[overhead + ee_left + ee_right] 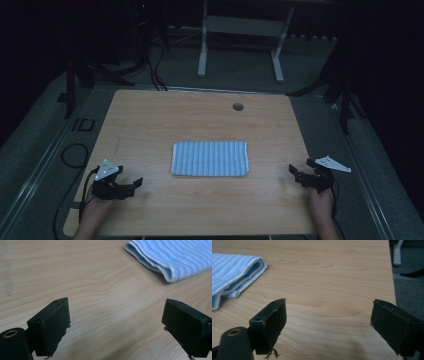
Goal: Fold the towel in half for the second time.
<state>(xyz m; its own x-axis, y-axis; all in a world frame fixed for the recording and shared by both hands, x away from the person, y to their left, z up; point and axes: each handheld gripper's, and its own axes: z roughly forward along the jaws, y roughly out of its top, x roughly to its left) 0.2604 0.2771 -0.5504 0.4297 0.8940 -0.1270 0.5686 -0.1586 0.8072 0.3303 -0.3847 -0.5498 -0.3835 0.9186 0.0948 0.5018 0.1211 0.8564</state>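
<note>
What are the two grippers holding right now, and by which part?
Nothing. The left gripper and right gripper are both open with bare table between their jaws, on either side of the folded blue towel, apart from it.

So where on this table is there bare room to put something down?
Nearly everywhere. The folded towel lies mid-table; bare wood runs from it back to the cable hole, and along the near edge between the left gripper and right gripper. Nothing crowds it.

Bare table [150,120] around folded towel [210,158]
</note>
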